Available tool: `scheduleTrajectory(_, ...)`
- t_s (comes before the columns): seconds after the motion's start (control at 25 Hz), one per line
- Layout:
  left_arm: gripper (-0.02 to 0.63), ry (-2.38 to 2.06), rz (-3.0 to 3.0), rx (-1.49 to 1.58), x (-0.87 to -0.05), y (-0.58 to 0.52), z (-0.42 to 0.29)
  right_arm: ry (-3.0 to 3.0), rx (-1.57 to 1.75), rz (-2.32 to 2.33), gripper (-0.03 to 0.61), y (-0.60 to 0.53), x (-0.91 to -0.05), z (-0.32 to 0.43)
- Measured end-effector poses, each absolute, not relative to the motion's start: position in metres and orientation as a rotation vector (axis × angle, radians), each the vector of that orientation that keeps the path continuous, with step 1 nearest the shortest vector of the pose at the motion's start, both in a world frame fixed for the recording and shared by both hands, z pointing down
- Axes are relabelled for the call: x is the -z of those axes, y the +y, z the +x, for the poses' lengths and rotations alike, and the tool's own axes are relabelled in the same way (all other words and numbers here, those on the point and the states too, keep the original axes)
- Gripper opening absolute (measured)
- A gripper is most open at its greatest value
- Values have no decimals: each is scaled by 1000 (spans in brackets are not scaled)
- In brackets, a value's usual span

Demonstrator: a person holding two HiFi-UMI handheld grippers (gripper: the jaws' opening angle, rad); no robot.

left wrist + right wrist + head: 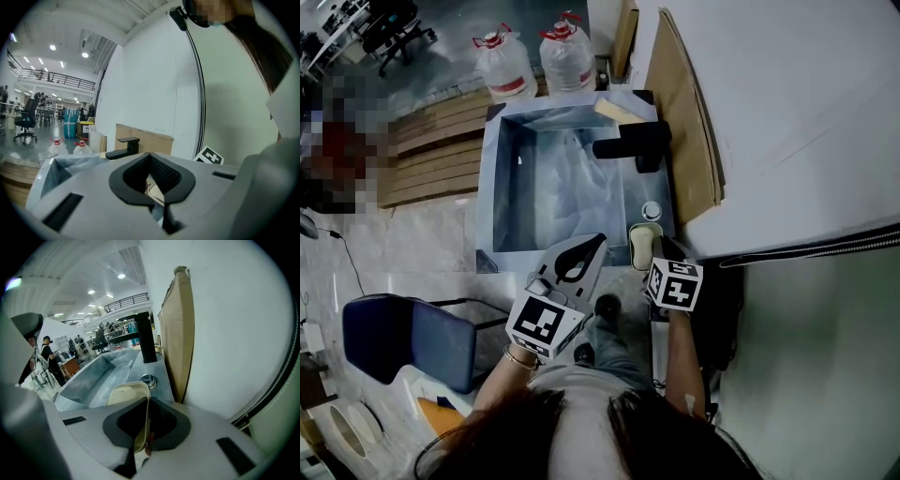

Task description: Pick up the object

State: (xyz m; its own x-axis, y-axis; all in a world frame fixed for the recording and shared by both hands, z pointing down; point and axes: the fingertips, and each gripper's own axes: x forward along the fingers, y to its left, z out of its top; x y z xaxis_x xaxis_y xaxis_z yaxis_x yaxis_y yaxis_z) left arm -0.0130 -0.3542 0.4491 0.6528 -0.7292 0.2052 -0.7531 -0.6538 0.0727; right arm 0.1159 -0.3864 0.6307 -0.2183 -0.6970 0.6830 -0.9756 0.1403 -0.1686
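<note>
**Head view: right tongs clamped on beige tray at the sink's right ledge**

- Steel sink fills the centre of the frame. The black faucet stands at its upper right corner with the spout reaching left over the basin.
- Beige tray is just below centre, on the narrow right ledge of the sink. A round fitting lies just above it on the same ledge.
- Right gripper view: both pads are closed on the tray's right rim, and the thin edge runs straight down between them. The rest of the tray extends up and left toward the basin. Cannot tell whether it rests on the ledge or is lifted off it.
- Left tongs are just left of the tray, over the sink's lower edge. Left gripper view: tips are together with nothing gripped, and a sliver of the tray shows through the loop behind them.
- Marker cube of the right tongs is at lower centre right.
- Cardboard sheet leans on the white wall to the right of the sink.
- Two water bottles with red caps are at the top of the frame. A blue chair is at lower left.
</note>
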Motion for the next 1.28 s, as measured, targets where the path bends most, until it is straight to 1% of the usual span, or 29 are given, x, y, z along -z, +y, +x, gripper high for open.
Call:
scheduleTrajectory(0.68, 8, -1230, 2751, -174, -424, -302, -24, -2063, -771, 1718, 34, -348, -566, 112)
scheduleTrajectory(1.28, 8, -1256, 2820, -94, -398, -235, -41, -2156, -692, 1805, 34, -288, -503, 96)
